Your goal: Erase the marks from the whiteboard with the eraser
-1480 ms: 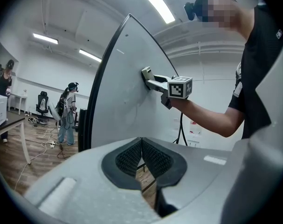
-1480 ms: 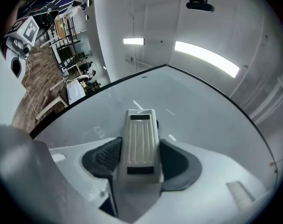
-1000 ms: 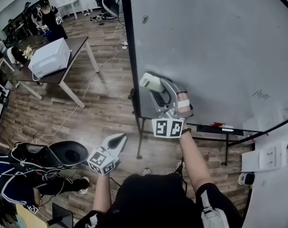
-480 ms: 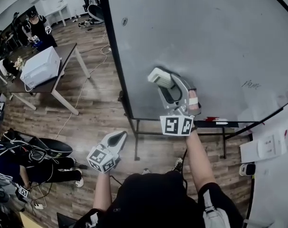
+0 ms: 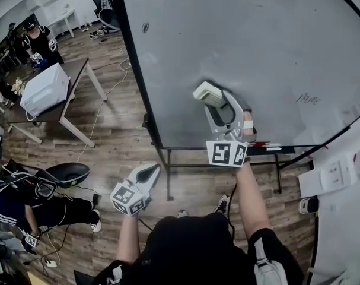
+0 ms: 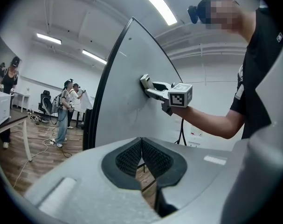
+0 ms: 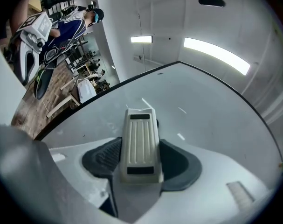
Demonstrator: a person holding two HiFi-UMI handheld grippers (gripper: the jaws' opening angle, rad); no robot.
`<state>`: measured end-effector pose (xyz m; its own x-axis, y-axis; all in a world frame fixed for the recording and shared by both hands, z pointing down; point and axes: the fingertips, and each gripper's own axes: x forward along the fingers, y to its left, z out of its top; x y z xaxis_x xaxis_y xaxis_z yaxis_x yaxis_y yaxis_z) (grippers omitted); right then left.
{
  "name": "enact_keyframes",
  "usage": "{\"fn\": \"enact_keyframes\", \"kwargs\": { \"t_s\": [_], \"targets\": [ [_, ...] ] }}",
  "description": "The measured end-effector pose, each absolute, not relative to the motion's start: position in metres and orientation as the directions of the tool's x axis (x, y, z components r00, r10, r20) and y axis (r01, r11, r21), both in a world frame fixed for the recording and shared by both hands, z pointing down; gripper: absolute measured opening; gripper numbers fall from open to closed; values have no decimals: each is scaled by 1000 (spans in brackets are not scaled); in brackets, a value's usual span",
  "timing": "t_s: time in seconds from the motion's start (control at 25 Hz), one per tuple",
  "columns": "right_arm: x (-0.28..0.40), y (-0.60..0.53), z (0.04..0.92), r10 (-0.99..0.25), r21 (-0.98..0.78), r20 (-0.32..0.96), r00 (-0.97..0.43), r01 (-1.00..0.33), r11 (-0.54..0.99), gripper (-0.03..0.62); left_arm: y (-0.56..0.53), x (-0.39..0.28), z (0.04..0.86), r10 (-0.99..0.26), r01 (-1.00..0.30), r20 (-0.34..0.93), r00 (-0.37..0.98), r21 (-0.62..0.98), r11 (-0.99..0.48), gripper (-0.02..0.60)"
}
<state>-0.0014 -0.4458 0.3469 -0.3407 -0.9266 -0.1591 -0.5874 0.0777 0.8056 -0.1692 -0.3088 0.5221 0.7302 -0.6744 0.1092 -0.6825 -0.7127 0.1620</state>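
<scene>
The person stands facing a big grey-white whiteboard in a black frame (image 5: 257, 46). The right claw (image 5: 213, 100) is closed on a cream ribbed plastic eraser block (image 5: 206, 92), one dark pad against each long side, as the right gripper view shows (image 7: 140, 146). The eraser's far face lies against the board in its lower left part, nearer the bottom edge than the top and in from the left edge. A small dark scribbled mark (image 5: 308, 98) sits on the board towards its lower right edge, well apart from the eraser.

The left claw (image 5: 149, 171) hangs low in front of the person, off the board and over the brown wood-plank floor (image 5: 117, 135). Its jaws are pressed together with nothing between them.

Off to the left, a white box-shaped machine (image 5: 44, 88) rests on a dark-topped surface (image 5: 70, 103).
</scene>
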Motion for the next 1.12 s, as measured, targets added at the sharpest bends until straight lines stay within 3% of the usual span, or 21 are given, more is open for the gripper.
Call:
{"fn": "enact_keyframes", "kwargs": {
  "t_s": [0.24, 0.52, 1.12],
  "targets": [
    [8, -435, 352, -913, 704, -104, -395, -677, 214, 257, -304, -173, 530, -668, -679, 127, 733, 188, -710, 11],
    [28, -404, 393, -901, 662, -28, -432, -684, 308, 257, -291, -167, 521, -692, -697, 101, 715, 172, -696, 12],
    [79, -225, 503, -756, 322, 141, -639, -693, 645, 259, -163, -79, 518, -661, -677, 144, 736, 180, -714, 12]
  ]
}}
